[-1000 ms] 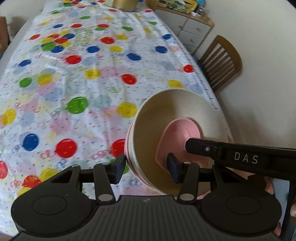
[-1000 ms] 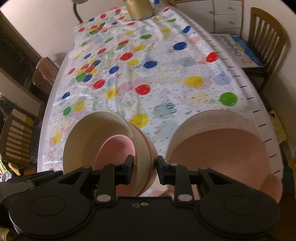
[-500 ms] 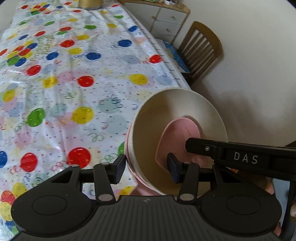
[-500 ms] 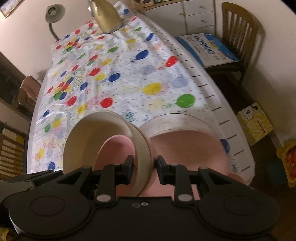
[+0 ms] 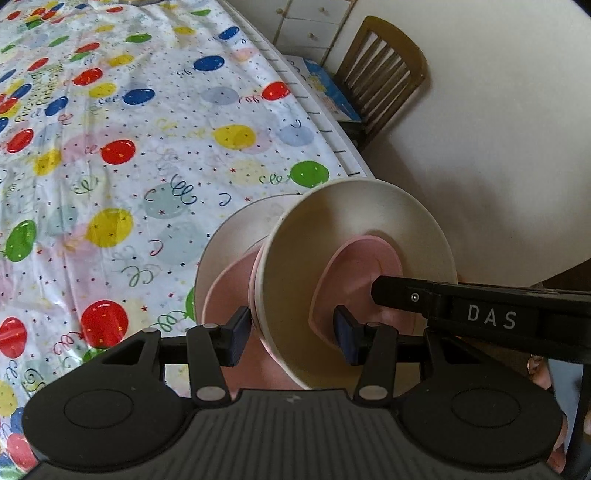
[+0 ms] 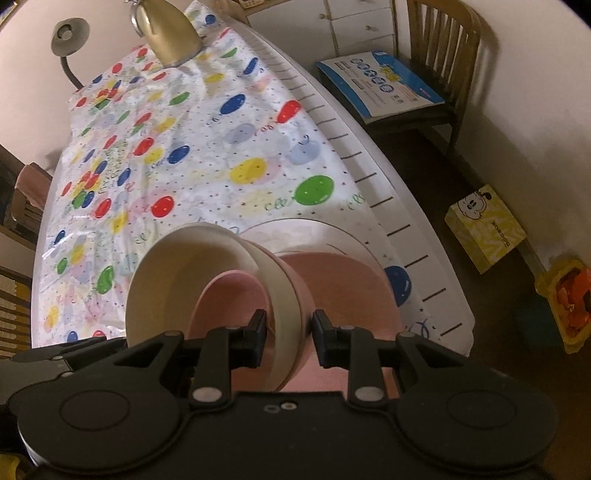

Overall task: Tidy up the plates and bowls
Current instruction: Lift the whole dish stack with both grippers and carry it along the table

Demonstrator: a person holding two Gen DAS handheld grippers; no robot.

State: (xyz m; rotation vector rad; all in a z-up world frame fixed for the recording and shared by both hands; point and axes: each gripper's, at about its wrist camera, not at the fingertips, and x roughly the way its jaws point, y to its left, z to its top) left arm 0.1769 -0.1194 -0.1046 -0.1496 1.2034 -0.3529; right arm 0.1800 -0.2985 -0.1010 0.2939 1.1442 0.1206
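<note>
A nested stack hangs between both grippers: a cream bowl [image 5: 362, 210] sits inside a pink outer bowl [image 6: 300, 291], with a small pink bowl [image 5: 364, 266] inside it. My left gripper [image 5: 291, 339] is shut on one side of the stack's wall. My right gripper [image 6: 290, 332] is shut on the opposite side, and its black body reaches in from the right of the left wrist view. The stack is tilted and hovers over a pink plate [image 6: 351, 284]. That plate lies on a white plate [image 6: 314, 229] at the table's near right corner.
The balloon-print tablecloth [image 5: 147, 166] covers the table, whose right edge runs close beside the plates. A gold kettle [image 6: 166, 33] and a desk lamp [image 6: 68, 35] are at the far end. A wooden chair [image 6: 443, 48] holds a blue-white pack [image 6: 380, 85]. A yellow box [image 6: 484, 229] lies on the floor.
Both grippers carried the bowl stack to the right and slightly down. It was beside the plates and now hangs over them. The plates have come into the left wrist view.
</note>
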